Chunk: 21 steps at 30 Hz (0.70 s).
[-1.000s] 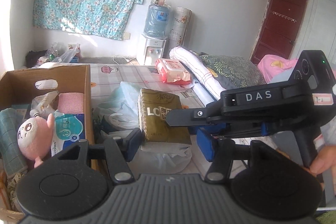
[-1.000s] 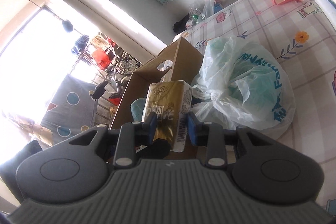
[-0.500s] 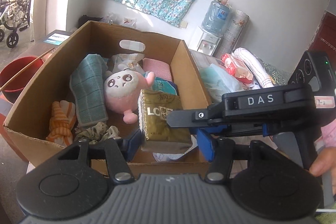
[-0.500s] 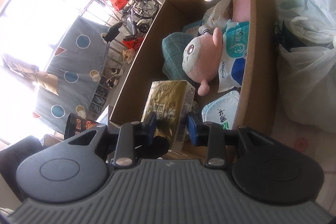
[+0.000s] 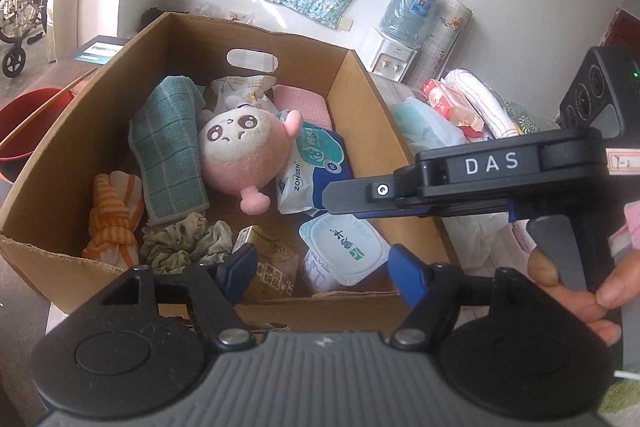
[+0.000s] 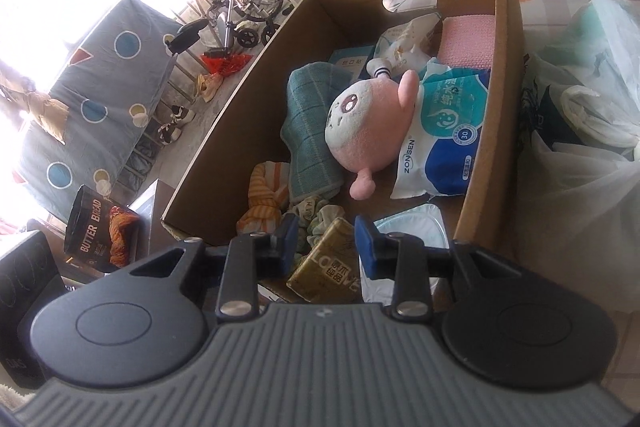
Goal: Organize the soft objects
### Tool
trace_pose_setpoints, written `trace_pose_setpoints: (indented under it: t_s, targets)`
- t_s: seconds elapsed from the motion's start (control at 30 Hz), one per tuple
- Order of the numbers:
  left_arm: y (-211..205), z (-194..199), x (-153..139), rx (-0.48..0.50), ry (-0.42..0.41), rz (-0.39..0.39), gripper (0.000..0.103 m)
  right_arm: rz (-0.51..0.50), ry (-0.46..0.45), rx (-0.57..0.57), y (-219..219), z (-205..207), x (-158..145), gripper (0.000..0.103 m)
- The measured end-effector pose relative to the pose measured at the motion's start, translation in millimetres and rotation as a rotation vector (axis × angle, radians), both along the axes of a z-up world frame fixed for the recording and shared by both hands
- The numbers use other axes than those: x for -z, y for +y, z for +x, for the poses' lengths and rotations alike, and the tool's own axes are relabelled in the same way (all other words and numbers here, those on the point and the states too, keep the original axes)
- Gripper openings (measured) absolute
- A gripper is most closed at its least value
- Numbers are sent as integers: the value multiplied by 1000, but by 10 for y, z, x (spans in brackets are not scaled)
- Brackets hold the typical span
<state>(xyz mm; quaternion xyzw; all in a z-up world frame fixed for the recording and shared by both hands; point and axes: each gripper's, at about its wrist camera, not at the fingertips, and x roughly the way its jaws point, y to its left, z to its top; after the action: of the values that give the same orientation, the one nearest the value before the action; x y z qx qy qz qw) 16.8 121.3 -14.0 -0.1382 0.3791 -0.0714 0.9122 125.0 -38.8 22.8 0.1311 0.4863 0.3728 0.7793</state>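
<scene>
**Claws.** Left claw [image 5: 322,271]: jaws stand wide apart and have just been opening. Nothing is pressed between the pads. Its nine-o'clock fingertip overlaps the edge of the gold tissue pack [image 5: 268,265] lying in the box below; I cannot tell whether they touch. Right claw [image 6: 327,243]: jaws part-way apart and gripping nothing. In the left wrist view its tip hangs clear above the box contents, up at one o'clock from the gold tissue pack. A hand [image 5: 576,291] grips its handle.

**Writing.** The right claw's body reads "DAS". The gold tissue pack shows "LO" and Chinese characters. The blue-and-white wipes pack [image 6: 444,131] reads "ZONSEN" and "30". The white lidded pack [image 5: 344,255] carries Chinese print. A dark bag [image 6: 96,227] outside the box reads "BUTTER BREAD".

**Position.** The gold tissue pack lies tilted on the floor of the cardboard box [image 5: 360,115], at the near wall. It sits beside the white lidded pack at three o'clock and a crumpled green scrunchie [image 5: 184,243] at nine o'clock. In the right wrist view it lies below and between the right claw's fingertips. The pink plush toy [image 5: 236,155] lies at twelve o'clock from it.
</scene>
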Motion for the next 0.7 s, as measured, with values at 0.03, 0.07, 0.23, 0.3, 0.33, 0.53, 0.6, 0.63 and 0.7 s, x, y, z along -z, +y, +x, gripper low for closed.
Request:
trace_pose_setpoints:
  t_s: [0.03,0.07,0.23,0.3,0.33,0.53,0.6,0.63,0.7]
  targets:
    - [-4,-13,-12,-1,-4,0,74,3,-4,3,-22,-5,-10,31]
    - [-2,-24,-21,-4,-7,-1,74,8,-8,7,-30,-13,-28,31]
    - [1,-90,-87,-19,-27,-2,79,39,-33,36,-149,-78,-121,32]
    - [-13,-121,-127,-24,-38,3,81,53,-47,54,-222,-129,-162,33]
    - [-19,-131,-151,-27,-43,7,83,58,-55,66,-258,-159,-182,35]
    - [-129,-174,-327,-67,-53,89,101,59,-178,191,-572,-461,-362,55]
    - [-189,-163,-378,-61,-49,140,103,50,-222,243,-717,-577,-419,65]
    - [-216,-148,-405,-58,-46,163,103,42,-243,263,-775,-632,-443,67]
    - [-252,-132,-437,-75,-36,181,103,21,-279,298,-902,-742,-480,76]
